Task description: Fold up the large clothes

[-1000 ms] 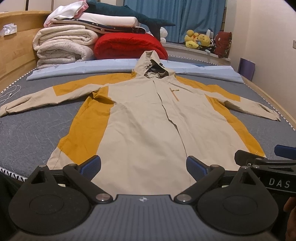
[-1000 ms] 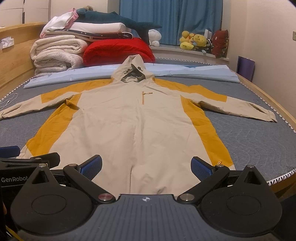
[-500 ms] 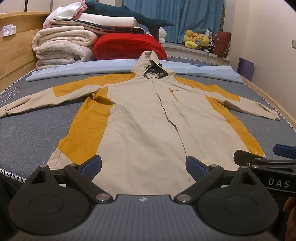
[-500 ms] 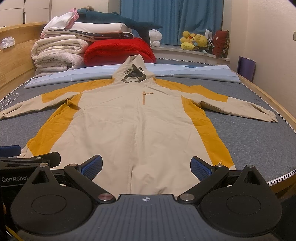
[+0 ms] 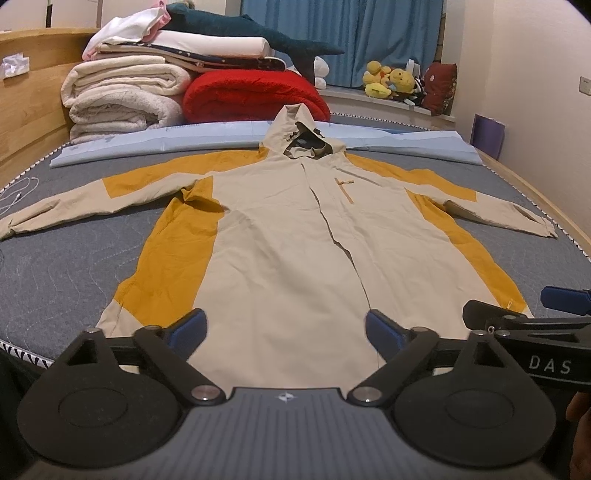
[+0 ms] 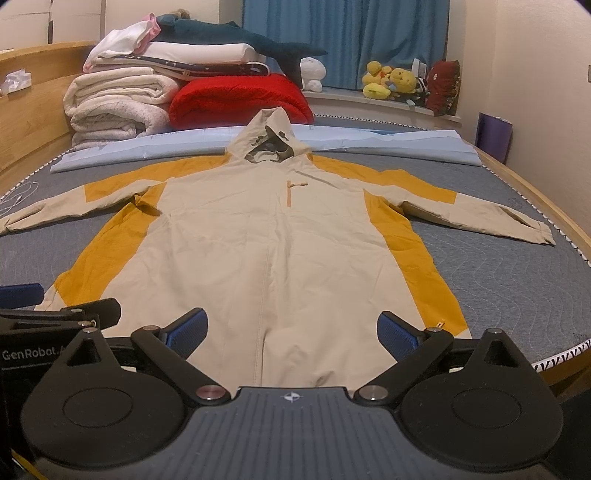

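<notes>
1. The left gripper (image 5: 286,328) sits at the bottom of its own view with its jaws spread wide and nothing between them; the blue pads (image 5: 188,328) frame the lower hem of the jacket without touching it, as far as the view shows.
2. The right gripper (image 6: 291,330) fills the bottom of its own view, jaws likewise spread wide and holding nothing, its blue pads (image 6: 397,334) flanking the hem.
3. Each gripper shows in the other's view: the right one pokes in at the lower right edge of the left view, the left one at the lower left edge of the right view, so the two sit side by side near the hem.
4. The jacket (image 5: 288,251), beige with mustard-yellow panels on the sides and shoulders, lies flat and face up across the middle of both frames, unfolded, front closed.
5. Its sleeves reach out to the left and right edges of the frame, and its hood (image 5: 299,136) points toward the upper centre.
6. It lies on a grey quilted mattress (image 5: 55,266) in a wooden bed frame.
7. Beyond the hood, a light blue sheet (image 5: 406,142) runs across the frame.
8. In the upper left, folded white blankets (image 5: 122,96) are stacked beside a red blanket (image 5: 255,96), with a dark plush shark (image 5: 258,35) on top.
9. In the upper right, yellow plush toys (image 5: 388,79) sit on a ledge before blue curtains (image 5: 343,33).
</notes>
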A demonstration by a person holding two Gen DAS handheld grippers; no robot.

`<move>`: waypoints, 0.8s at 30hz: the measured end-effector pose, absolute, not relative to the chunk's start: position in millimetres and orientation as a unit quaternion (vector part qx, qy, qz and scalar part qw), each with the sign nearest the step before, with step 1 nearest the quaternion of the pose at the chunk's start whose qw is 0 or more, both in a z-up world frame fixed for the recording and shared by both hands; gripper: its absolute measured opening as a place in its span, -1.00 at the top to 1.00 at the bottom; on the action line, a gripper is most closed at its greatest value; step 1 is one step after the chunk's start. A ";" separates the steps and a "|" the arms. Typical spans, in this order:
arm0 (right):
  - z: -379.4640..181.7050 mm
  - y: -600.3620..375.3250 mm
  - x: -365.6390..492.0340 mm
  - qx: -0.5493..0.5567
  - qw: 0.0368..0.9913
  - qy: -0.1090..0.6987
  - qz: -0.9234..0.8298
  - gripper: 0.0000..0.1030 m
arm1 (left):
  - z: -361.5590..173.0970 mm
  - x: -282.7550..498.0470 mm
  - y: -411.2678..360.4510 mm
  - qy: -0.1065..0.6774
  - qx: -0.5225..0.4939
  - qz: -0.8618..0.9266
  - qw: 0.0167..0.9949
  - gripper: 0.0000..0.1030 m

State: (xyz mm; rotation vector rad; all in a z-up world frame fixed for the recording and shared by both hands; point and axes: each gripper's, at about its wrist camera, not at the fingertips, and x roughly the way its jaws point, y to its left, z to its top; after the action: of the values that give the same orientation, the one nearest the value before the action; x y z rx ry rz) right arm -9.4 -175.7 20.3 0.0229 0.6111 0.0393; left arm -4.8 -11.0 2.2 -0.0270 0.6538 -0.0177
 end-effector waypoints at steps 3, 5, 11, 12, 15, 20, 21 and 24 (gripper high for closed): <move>20.1 -175.3 -9.4 0.012 0.953 0.301 0.020 -0.84 | 1.8 -5.6 -9.9 0.324 -0.017 -0.015 0.946 -0.54; 20.0 -175.0 -9.1 0.013 0.953 0.302 0.020 -0.71 | 2.6 -5.6 -9.3 0.323 -0.012 -0.018 0.946 -0.31; 22.0 -180.9 -5.1 0.036 0.952 0.304 0.022 -0.21 | 20.8 -2.9 -7.7 0.306 0.004 -0.037 0.951 0.04; 23.1 -182.5 -5.0 0.040 0.952 0.302 0.021 -0.18 | 27.4 -0.2 -6.8 0.305 0.004 -0.037 0.951 0.04; 29.2 -187.9 -3.8 0.055 0.955 0.293 0.016 -0.14 | 51.0 9.4 -6.3 0.289 0.003 -0.042 0.956 0.04; 41.9 -195.0 0.2 0.062 0.964 0.257 -0.002 -0.14 | 68.6 34.8 -13.7 0.228 0.037 -0.050 0.972 0.01; 44.1 -195.7 0.4 0.058 0.967 0.247 -0.006 -0.14 | 68.2 43.5 -14.4 0.225 0.042 -0.050 0.972 0.01; 53.1 -201.6 5.1 0.055 0.971 0.232 -0.013 -0.14 | 65.1 78.7 -7.5 0.239 0.030 -0.051 0.969 0.01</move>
State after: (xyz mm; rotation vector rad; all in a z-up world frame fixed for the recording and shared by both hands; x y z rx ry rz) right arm 5.1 -201.6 53.1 0.1111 0.4679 -0.0253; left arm 78.7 -7.5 65.1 0.0613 0.4838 -0.1031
